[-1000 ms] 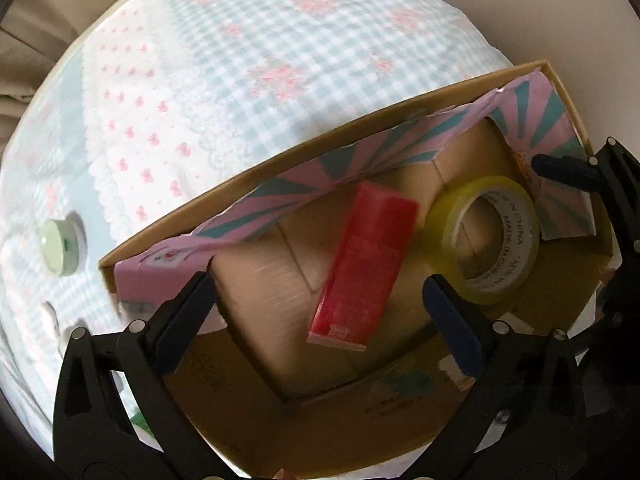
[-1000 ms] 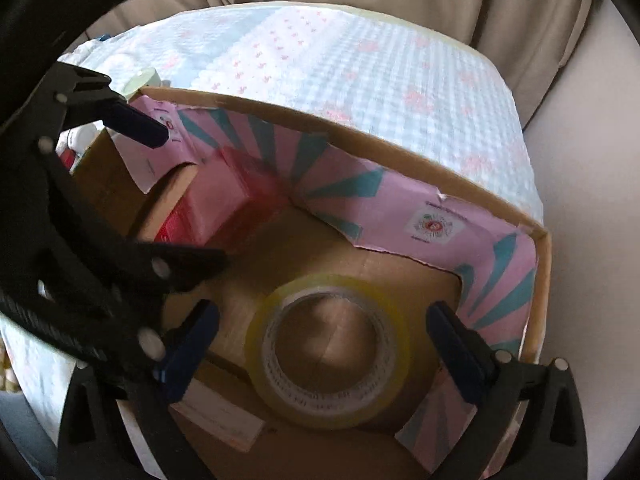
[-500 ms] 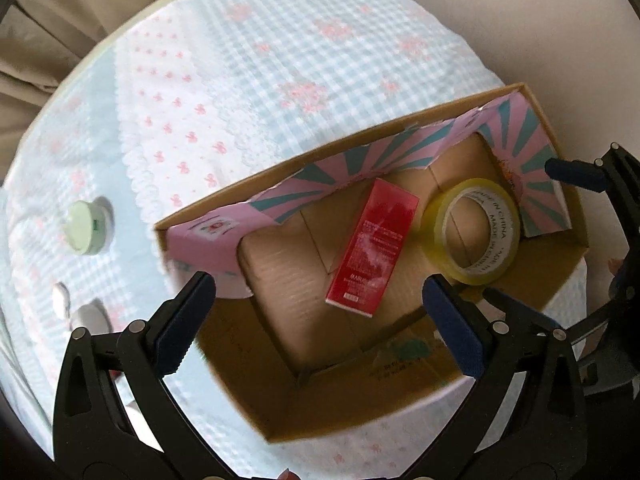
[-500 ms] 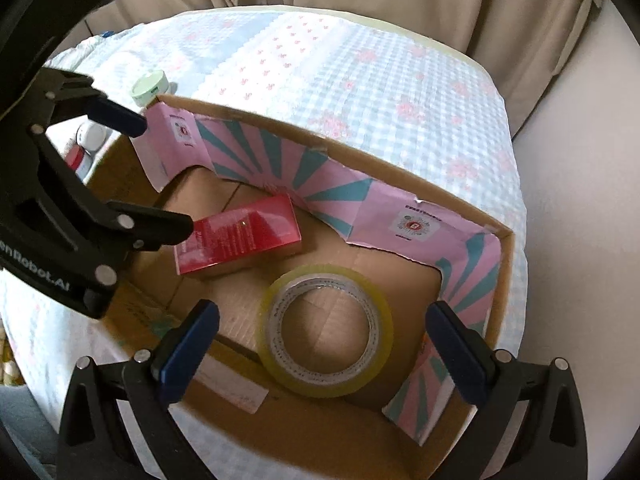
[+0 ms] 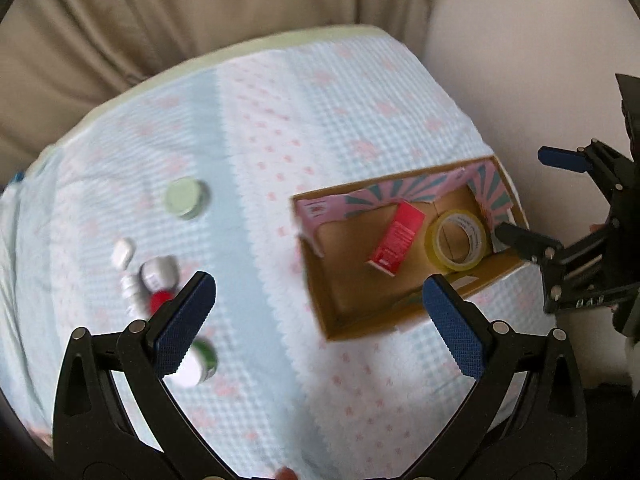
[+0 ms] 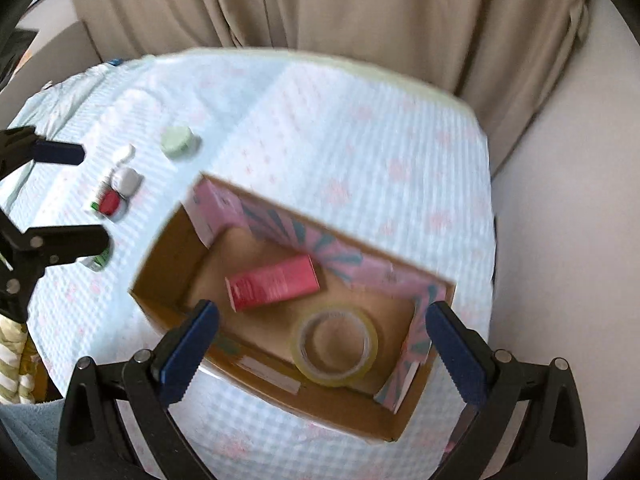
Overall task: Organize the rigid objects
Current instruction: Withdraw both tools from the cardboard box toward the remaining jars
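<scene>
Both the left tongs (image 5: 320, 308) and right tongs (image 6: 322, 338) hang spread and empty over the desk (image 5: 312, 128), the red packet (image 6: 274, 283) and tape roll (image 6: 335, 346) already boxed (image 6: 160, 288), so fetching the little bottles (image 5: 154, 280) (blurred) seems next.

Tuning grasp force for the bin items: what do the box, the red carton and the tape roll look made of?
Box: corrugated cardboard, matte brown, with a glossy-looking pink and teal printed paper liner on the inner walls. Red carton: likely thin printed paperboard, sharp folded edges, slight sheen. Tape roll: translucent yellowish plastic film wound on what looks like a printed card core. Both open grippers have blue textured pads, probably rubber.
</scene>
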A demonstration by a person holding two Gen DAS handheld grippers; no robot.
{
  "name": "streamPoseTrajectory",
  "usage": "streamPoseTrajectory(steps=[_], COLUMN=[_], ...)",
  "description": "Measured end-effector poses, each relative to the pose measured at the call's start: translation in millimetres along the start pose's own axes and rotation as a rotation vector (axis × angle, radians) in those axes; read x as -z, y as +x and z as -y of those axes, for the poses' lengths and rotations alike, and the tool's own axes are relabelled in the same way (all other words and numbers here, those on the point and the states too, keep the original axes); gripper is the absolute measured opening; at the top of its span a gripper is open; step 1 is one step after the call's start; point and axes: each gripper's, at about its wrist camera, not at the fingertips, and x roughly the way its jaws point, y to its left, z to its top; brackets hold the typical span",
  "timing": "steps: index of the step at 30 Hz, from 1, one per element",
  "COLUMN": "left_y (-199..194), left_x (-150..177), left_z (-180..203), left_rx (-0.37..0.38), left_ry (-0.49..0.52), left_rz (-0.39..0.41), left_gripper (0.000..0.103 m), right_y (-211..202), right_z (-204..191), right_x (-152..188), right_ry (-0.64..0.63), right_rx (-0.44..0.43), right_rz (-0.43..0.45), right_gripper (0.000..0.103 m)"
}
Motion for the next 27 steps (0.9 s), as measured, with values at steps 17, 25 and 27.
streamPoseTrajectory(steps=[17, 25, 27], left_y=[-114.4, -120.2, -112.8], left_x=[105.7, 129.7, 130.7], left_z=[-205.5, -306.1, -320.8], left_rx=[-0.067, -0.035, -0.024], left_ry=[-0.256, -0.287, -0.282], left_rz=[0.09, 0.073, 0.061], left_gripper=[0.103, 0.103, 0.103], right_y=[-73.8, -71.7, -65.8], right_z=[-150.4, -245.4, -265.8], right_x=[-70.0, -80.7, -82.4], right_ry=[0.054, 0.16, 0.167], right_rx=[-0.082, -0.089, -0.073], right_rz=[0.159, 0.172, 0.168], right_gripper=[0.103, 0.103, 0.103])
